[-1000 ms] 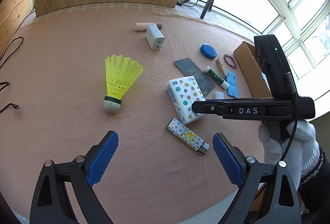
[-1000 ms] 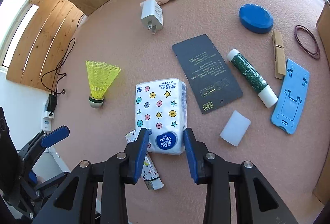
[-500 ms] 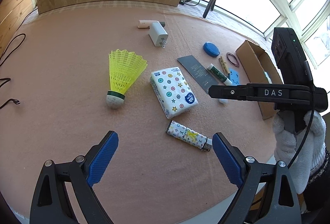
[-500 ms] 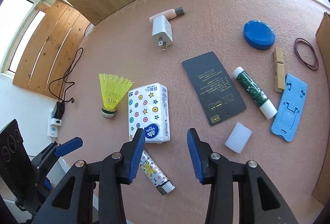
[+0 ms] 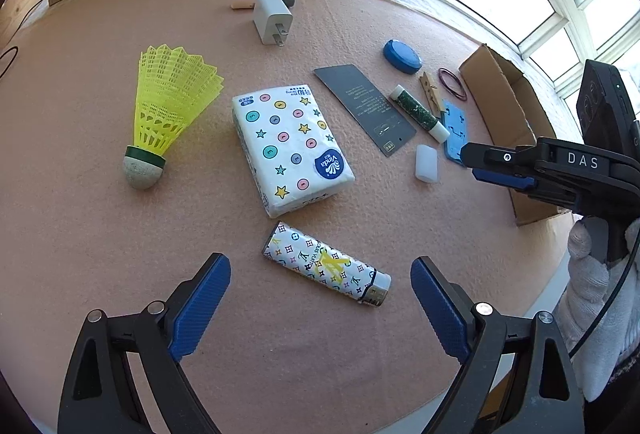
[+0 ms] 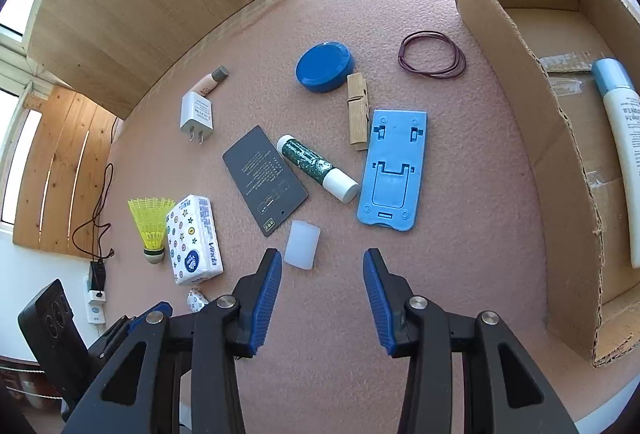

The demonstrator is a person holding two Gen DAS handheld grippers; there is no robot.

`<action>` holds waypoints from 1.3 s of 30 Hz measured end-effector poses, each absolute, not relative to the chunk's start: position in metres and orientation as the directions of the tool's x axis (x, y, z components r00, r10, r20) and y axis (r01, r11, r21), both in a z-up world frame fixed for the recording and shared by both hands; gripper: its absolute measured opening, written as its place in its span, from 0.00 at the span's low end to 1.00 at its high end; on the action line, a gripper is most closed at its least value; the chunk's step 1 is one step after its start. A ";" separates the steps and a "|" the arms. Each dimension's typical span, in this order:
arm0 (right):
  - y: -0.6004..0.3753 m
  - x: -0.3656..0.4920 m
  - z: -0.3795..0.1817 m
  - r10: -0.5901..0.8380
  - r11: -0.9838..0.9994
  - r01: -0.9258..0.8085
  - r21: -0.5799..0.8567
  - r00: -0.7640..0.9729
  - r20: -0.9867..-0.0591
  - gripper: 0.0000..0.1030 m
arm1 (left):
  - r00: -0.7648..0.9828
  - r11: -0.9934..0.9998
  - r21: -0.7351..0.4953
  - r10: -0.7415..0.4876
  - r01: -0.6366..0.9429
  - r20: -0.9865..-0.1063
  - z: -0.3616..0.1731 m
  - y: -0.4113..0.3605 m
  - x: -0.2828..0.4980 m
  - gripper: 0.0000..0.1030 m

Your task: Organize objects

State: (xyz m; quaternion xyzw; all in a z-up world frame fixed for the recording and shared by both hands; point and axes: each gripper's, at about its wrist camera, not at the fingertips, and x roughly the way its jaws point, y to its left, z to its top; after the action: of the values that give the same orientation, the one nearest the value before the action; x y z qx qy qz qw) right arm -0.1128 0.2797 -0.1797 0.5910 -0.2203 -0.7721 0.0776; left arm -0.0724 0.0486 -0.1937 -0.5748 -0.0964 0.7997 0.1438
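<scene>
Pink felt covers the counter (image 5: 100,234) we work over, with a wooden panel along its far edge and bright windows past the far right corner

Our left tongs (image 5: 320,300) hang wide open with nothing between the blue pads; just beyond them, near the front edge, lies a white monogram-printed lighter (image 5: 326,268), clear of both pads. Behind it sits a white tissue pack printed with coloured buttons and stars (image 5: 290,148), and beside that pack a yellow plastic shuttlecock with a cork tip (image 5: 164,114) lies on its side

Our right tongs (image 6: 322,288) are partly open and hold nothing; the jaws have just been opening, and no object is between them. A small translucent white cap (image 6: 302,244) lies just ahead of the left pad, not touching it. Further in we see a dark grey printed card (image 6: 264,180), a green patterned tube with a white cap (image 6: 316,166), a light blue plastic phone stand (image 6: 394,172), a wooden clothespin (image 6: 358,112), a round blue lid (image 6: 324,66) and a dark red rubber band (image 6: 432,54). A white plug adapter (image 6: 196,112) and a beige tube with a grey cap (image 6: 210,82) rest nearer the far edge

At the right edge an open brown cardboard box (image 6: 520,74) holds a white bottle with a pale blue cap (image 6: 622,138)
</scene>
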 end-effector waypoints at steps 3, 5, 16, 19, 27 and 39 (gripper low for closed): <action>0.271 -0.121 -0.184 -0.353 -0.910 -0.121 0.398 -0.281 -0.893 0.38 | -0.304 -0.954 -0.291 0.299 -0.074 -0.904 -0.198 0.051 -0.077 0.90; 0.266 -0.126 -0.186 -0.333 -0.921 -0.113 0.373 -0.272 -0.903 0.38 | -0.306 -0.960 -0.277 0.274 -0.034 -0.912 -0.201 0.052 -0.081 0.90; 0.255 -0.136 -0.195 -0.278 -0.953 -0.055 0.299 -0.237 -0.931 0.38 | -0.326 -0.993 -0.114 0.114 -0.020 -0.938 -0.216 0.075 -0.083 0.90; 0.253 -0.138 -0.196 -0.271 -0.957 -0.035 0.287 -0.231 -0.934 0.38 | -0.333 -0.996 -0.085 0.088 -0.022 -0.939 -0.217 0.079 -0.082 0.90; 0.235 -0.137 -0.196 -0.226 -0.974 0.053 0.220 -0.221 -0.949 0.33 | -0.359 -0.999 -0.037 0.042 -0.021 -0.932 -0.215 0.075 -0.073 0.80; 0.224 -0.135 -0.196 -0.189 -0.977 0.142 0.159 -0.229 -0.955 0.19 | -0.379 -0.999 -0.052 0.047 0.002 -0.924 -0.207 0.047 -0.055 0.47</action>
State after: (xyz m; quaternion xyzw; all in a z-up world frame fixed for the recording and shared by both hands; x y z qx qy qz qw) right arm -0.1350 0.2240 -0.1959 0.6119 -0.0190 -0.7836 0.1057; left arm -0.0547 0.0475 -0.2071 -0.5571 -0.0221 0.8301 0.0138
